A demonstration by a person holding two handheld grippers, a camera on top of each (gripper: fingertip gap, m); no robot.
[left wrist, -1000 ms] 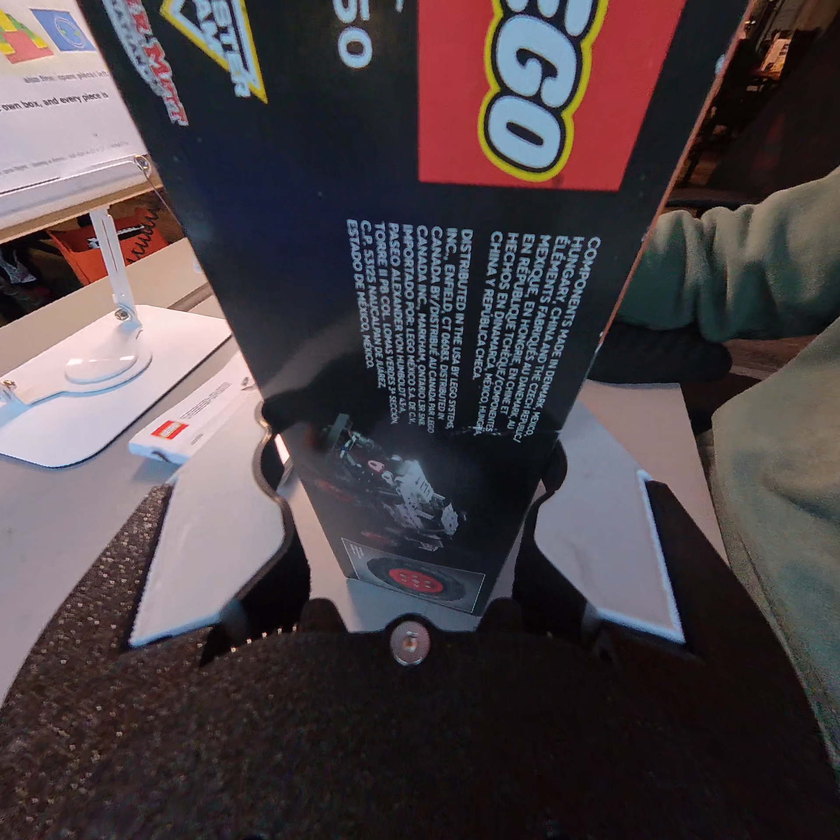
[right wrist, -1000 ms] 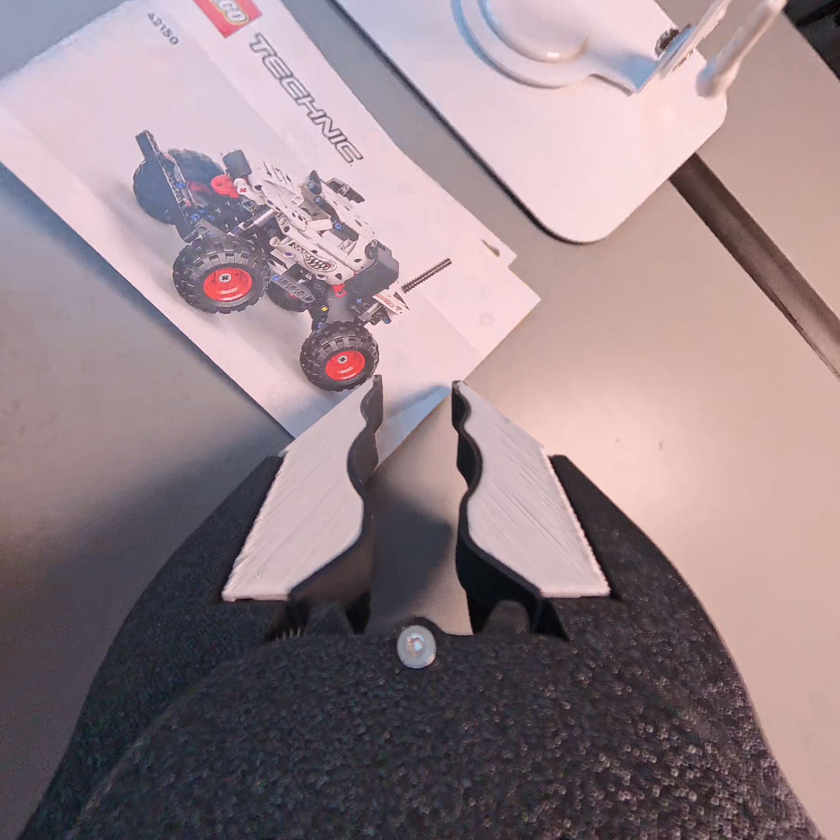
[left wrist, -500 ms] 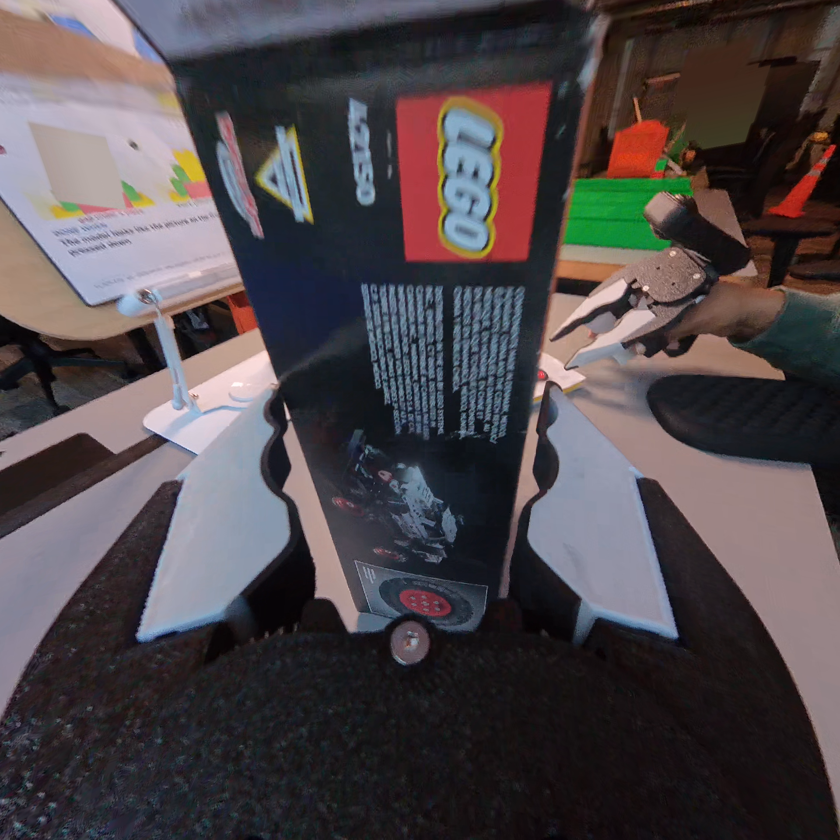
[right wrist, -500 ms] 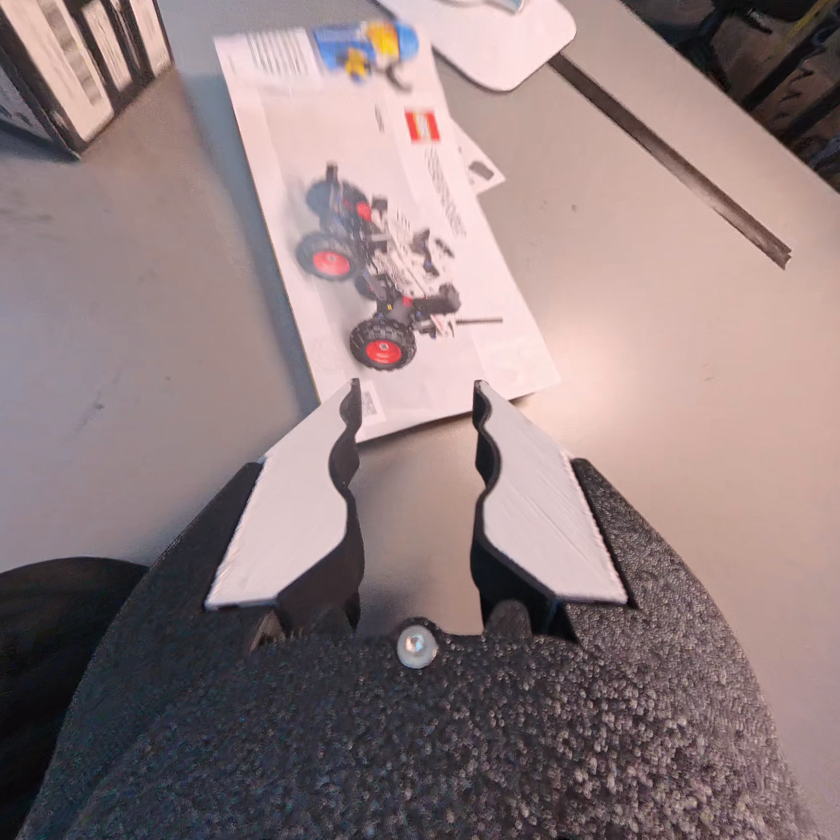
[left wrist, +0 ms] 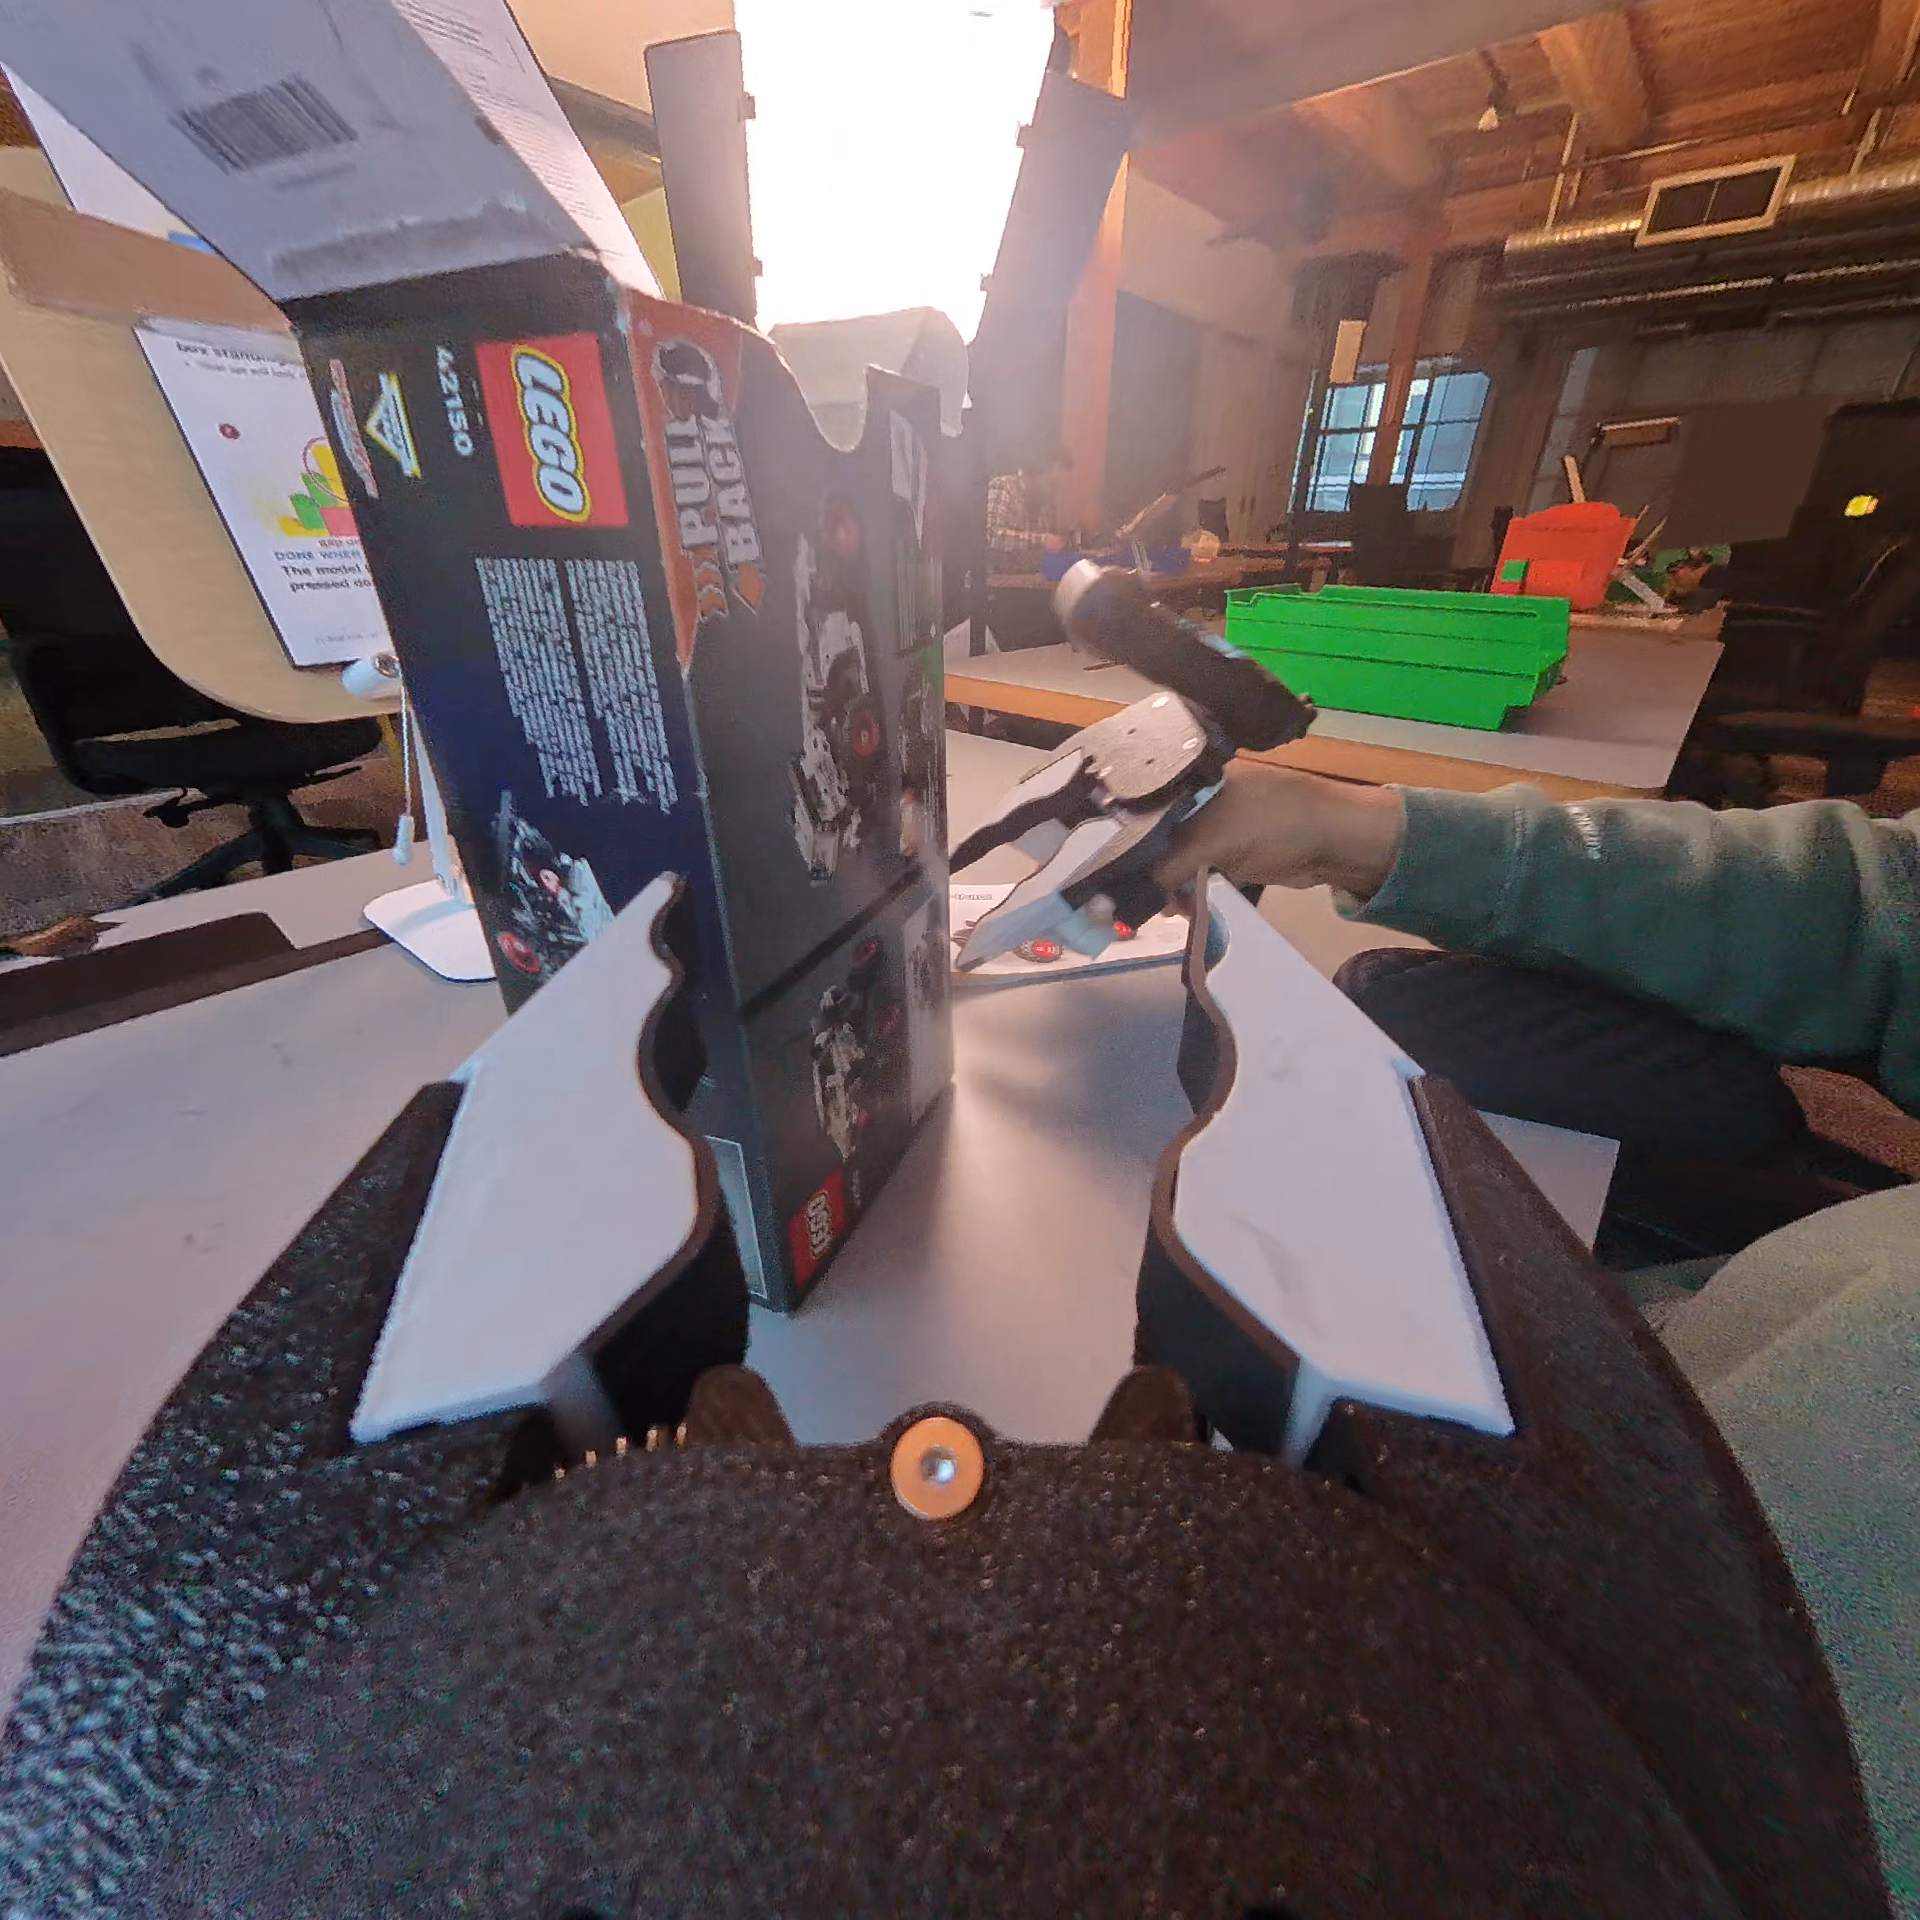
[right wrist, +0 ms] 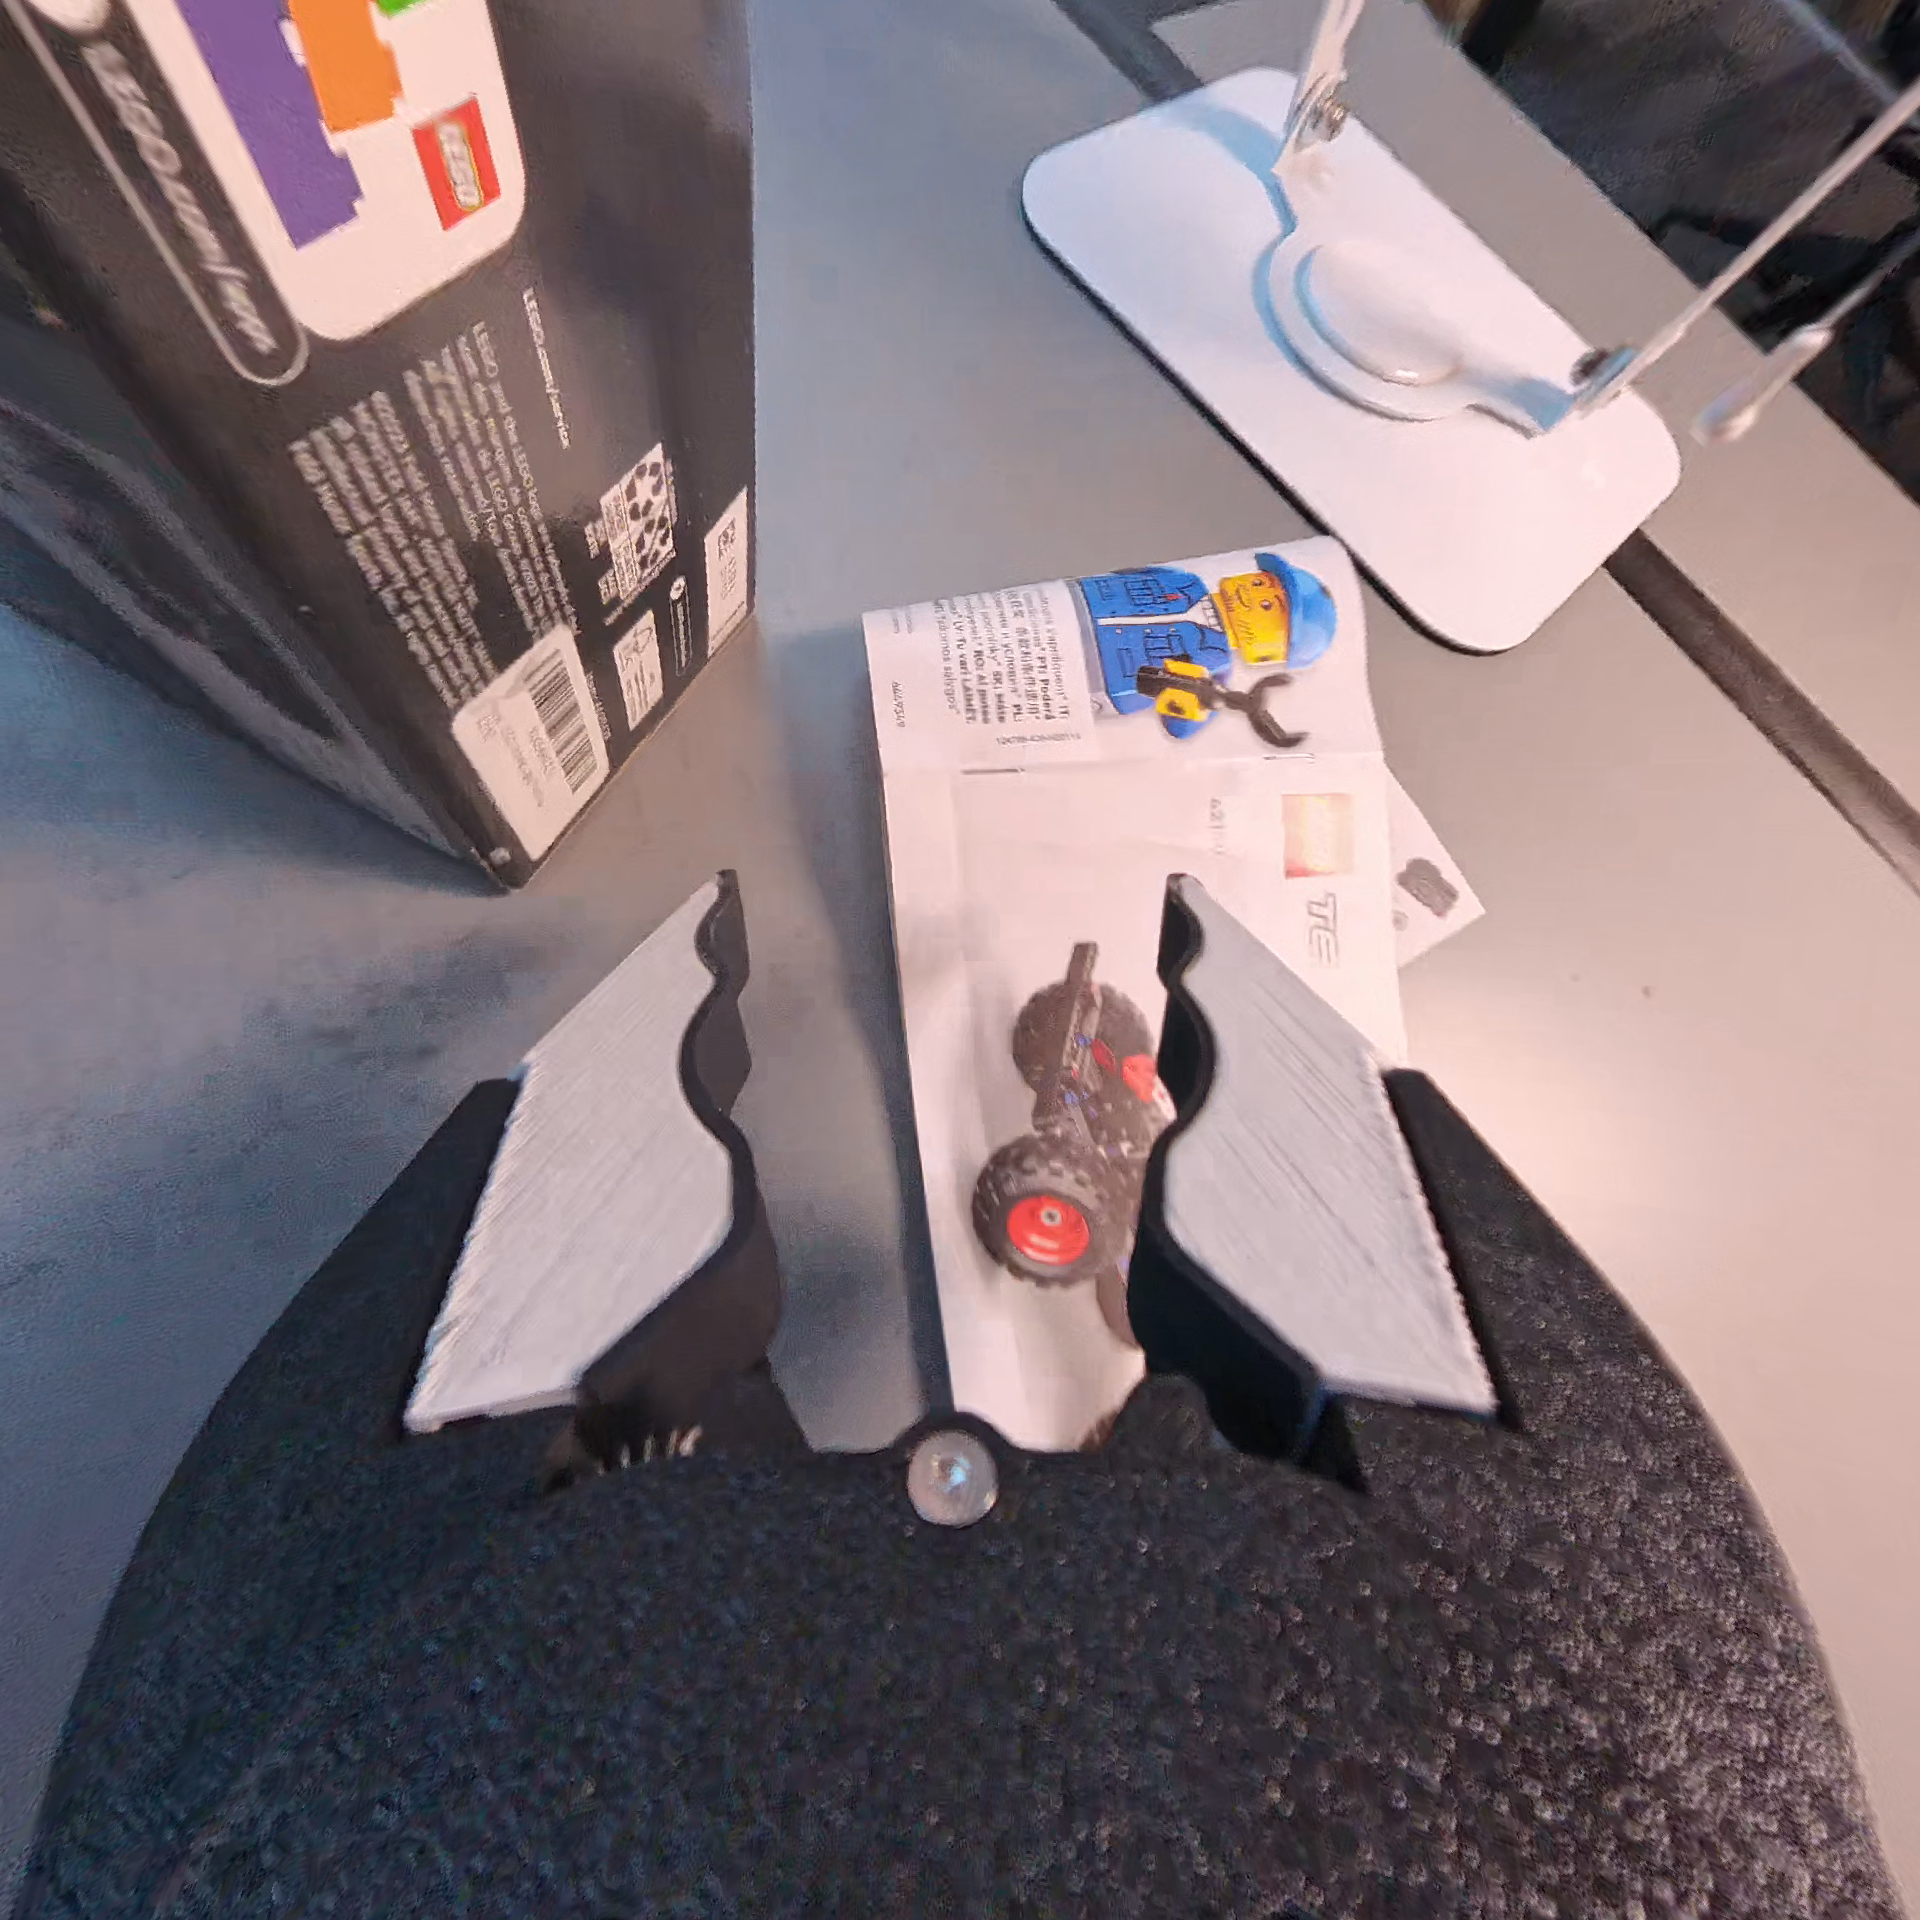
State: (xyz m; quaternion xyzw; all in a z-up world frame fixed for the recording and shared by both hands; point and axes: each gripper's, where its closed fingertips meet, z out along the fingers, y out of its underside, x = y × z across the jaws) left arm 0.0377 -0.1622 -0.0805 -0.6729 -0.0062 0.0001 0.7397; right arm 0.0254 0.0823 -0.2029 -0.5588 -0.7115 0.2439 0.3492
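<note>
While upright on the matte grey table [left wrist: 156, 1143], glossy black cardboard box [left wrist: 665, 727] beside spread left jaws; right jaws spread over paper booklet [right wrist: 1039, 1039].

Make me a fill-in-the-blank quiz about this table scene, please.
The tall black cardboard box stands ___ on the grey table.
The left gripper is ___, not clamping the box.
The right gripper hovers over the white paper booklet, whose pictured truck has ___ wheel hubs.
Missing words: upright; open; red.
</note>
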